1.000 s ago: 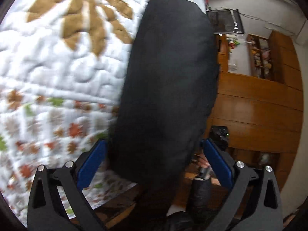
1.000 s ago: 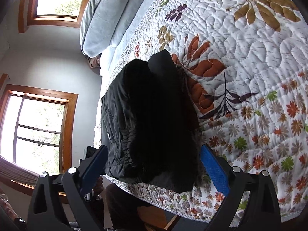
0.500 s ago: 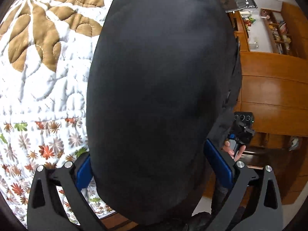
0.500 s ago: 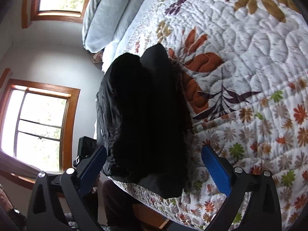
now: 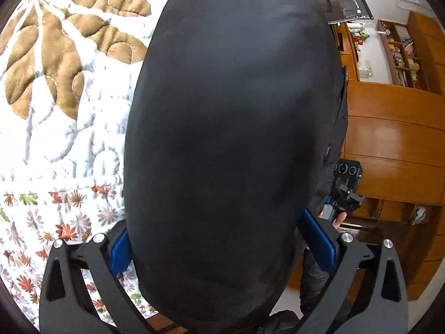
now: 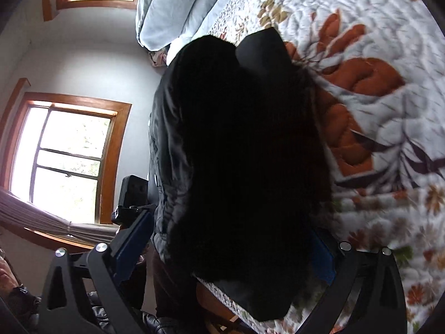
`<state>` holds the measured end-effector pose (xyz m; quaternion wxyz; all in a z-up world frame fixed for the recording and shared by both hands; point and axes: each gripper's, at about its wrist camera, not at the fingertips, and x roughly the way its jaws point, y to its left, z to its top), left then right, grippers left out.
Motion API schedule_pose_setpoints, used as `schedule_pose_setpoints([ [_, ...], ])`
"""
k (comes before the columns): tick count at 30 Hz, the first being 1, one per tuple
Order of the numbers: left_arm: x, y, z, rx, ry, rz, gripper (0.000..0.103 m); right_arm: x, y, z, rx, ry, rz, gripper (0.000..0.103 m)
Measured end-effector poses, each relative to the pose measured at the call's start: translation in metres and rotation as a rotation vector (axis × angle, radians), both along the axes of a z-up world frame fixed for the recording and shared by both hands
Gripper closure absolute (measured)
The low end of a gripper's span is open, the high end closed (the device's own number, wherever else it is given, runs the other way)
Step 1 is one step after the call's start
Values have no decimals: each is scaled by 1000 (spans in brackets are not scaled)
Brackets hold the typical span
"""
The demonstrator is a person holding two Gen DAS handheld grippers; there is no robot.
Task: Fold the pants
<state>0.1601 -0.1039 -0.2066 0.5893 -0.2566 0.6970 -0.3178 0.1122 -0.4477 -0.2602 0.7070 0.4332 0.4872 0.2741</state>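
The black pants (image 5: 230, 128) lie folded on the quilted bed near its edge and fill the middle of the left wrist view. They also fill the right wrist view (image 6: 239, 150). My left gripper (image 5: 222, 250) is open, its blue pads (image 5: 319, 239) on either side of the near end of the pants. My right gripper (image 6: 225, 247) is open too, its blue pads (image 6: 130, 242) on either side of the other end. Whether the pads touch the cloth is hidden.
The white quilt (image 5: 55, 97) with leaf print covers the bed (image 6: 389, 41). Grey pillows (image 6: 172, 8) lie at the head. Wooden cabinets (image 5: 389, 139) and a chair (image 5: 345, 0) stand beyond one bed edge, windows (image 6: 66, 156) beyond the other.
Both grippers have moved in closer to the pants, which now fill much more of each view. The jaws have stayed open.
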Motion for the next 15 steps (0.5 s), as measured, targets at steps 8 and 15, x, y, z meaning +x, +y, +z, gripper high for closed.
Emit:
schedule_pose_setpoints([
  [8,-4,-9,9,-13,-74,15,4,-8,11,8,-67,-68,3,34],
  [15,-4,-12,19,0,-120,27,16,-9,25,20,-106,-104,-4,52],
])
